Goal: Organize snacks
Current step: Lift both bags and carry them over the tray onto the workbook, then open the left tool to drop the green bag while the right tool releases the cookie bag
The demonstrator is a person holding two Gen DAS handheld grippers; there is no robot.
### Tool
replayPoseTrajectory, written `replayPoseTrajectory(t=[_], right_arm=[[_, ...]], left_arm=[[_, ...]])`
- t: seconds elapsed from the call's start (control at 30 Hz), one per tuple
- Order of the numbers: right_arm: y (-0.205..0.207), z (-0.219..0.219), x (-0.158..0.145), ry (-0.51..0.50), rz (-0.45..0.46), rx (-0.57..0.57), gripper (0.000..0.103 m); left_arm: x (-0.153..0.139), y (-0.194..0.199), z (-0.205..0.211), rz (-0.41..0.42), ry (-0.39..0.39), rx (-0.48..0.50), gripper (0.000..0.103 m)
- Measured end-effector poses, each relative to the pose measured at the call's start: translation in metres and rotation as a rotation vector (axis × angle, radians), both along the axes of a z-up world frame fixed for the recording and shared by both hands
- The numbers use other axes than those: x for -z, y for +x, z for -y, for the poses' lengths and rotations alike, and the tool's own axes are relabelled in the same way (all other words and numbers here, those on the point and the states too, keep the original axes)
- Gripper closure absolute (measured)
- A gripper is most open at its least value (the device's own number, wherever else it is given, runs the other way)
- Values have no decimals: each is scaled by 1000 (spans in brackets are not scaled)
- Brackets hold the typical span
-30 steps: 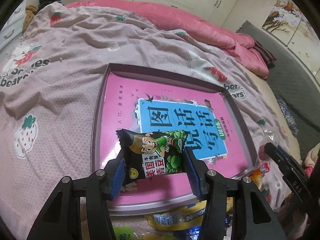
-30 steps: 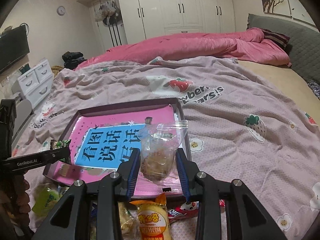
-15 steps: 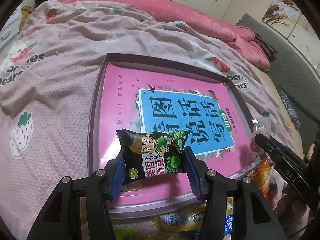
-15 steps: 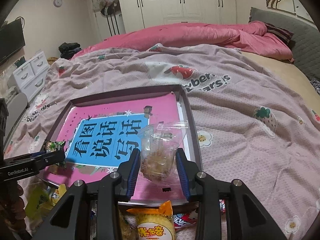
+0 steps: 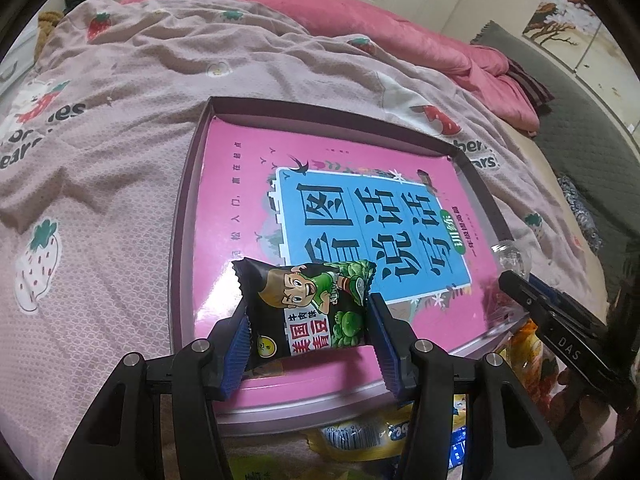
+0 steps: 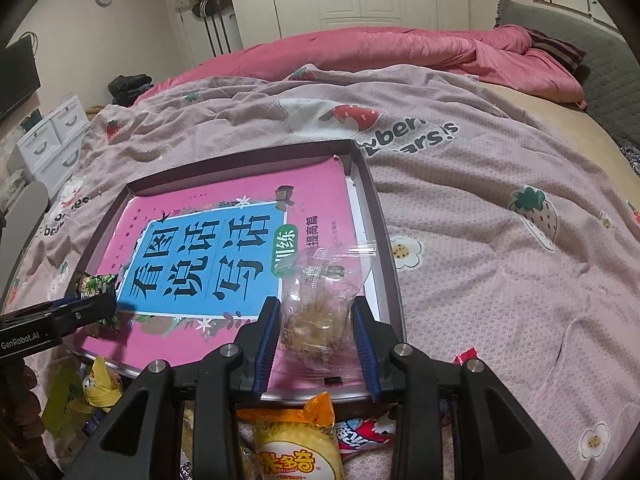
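Observation:
My left gripper is shut on a black-and-green pea snack packet and holds it over the near left part of a shallow tray lined with a pink book. My right gripper is shut on a clear bag with a brown pastry, over the tray's near right corner. The left gripper and its packet also show at the left of the right wrist view. The right gripper's fingers show at the right of the left wrist view.
The tray lies on a bed with a pink strawberry-print sheet. Several loose snack packets lie in front of the tray, among them a yellow one and a red-and-white one. A pink duvet lies at the back.
Both grippers have moved forward and lower over the tray, each still holding its snack.

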State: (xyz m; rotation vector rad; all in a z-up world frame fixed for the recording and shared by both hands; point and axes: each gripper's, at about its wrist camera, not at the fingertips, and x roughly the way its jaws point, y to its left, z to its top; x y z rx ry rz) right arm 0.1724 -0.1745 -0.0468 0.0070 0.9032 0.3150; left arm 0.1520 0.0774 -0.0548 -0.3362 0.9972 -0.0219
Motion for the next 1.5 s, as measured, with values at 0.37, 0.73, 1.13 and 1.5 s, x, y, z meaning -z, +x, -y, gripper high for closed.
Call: replayPoseTrajectory(t=[0.37,0.73,1.13,1.5], right_arm=[[-1,-2,2,-21,-19,-3,66],[-2,4,0,-2,-30,8,64],[-8,11,-8,19,1,7,58],[-13,18,-16,33,30,13,53]], left_arm=[[0,-1,2,-2,11,15,47],[-3,-2,2,-2,-3,19,46],[-11,-6,-1,8,-9,11,46],[-26,-11,-1,45,5,16,37]])
